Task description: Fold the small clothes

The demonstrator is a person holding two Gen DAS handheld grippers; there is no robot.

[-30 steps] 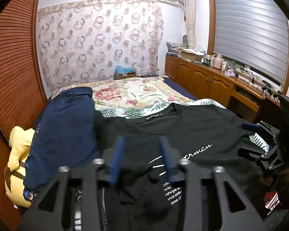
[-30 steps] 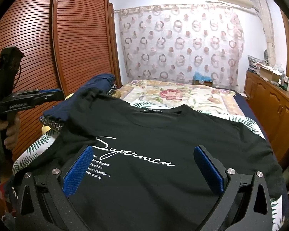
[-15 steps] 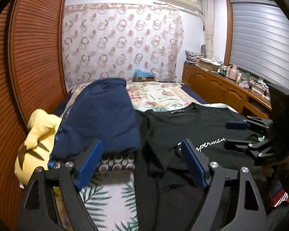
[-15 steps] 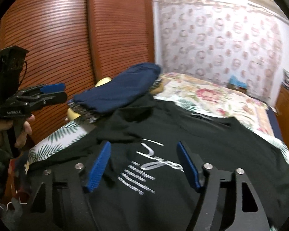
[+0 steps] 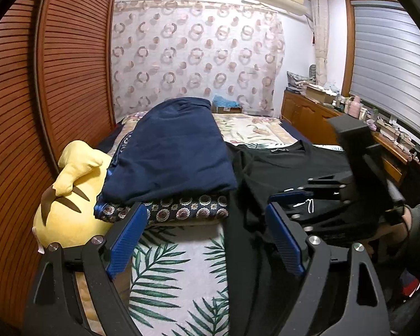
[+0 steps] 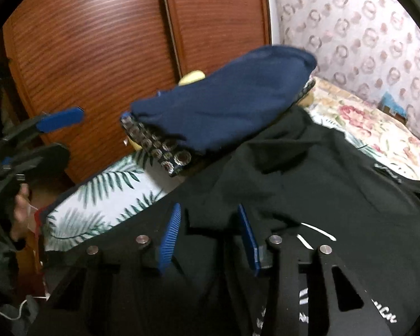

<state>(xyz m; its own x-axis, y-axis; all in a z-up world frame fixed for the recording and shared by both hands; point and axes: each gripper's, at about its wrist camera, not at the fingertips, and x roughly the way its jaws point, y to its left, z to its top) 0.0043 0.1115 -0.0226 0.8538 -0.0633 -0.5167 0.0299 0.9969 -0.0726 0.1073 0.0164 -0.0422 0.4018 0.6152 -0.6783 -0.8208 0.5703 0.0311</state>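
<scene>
Left wrist view: the left tongs [image 5: 207,240] stand released and wide, having just opened, with nothing clamped. Between them lie the leaf-print bed cover [image 5: 168,274] and the near edge of the black T-shirt [image 5: 288,165]. Left of the shirt sits a folded navy garment [image 5: 170,151] on a patterned one, with a yellow plush toy [image 5: 67,196] further left. The right tongs [image 5: 294,196] reach in over the shirt from its right side.

Right wrist view: the right tongs [image 6: 210,235] have just been closing and now stand half-closed over a raised fold of the black T-shirt [image 6: 336,196]. Whether the pads already pinch the cloth I cannot tell, as the picture is blurred. The left tongs [image 6: 50,128] hang well left of the shirt.

Risk: the closing pads may catch only one layer, or the bed cover as well, so the fold would drag crooked.

Compared with a second ago, the shirt's left side is bunched where it lay flat. The left view has swung towards the navy pile.
</scene>
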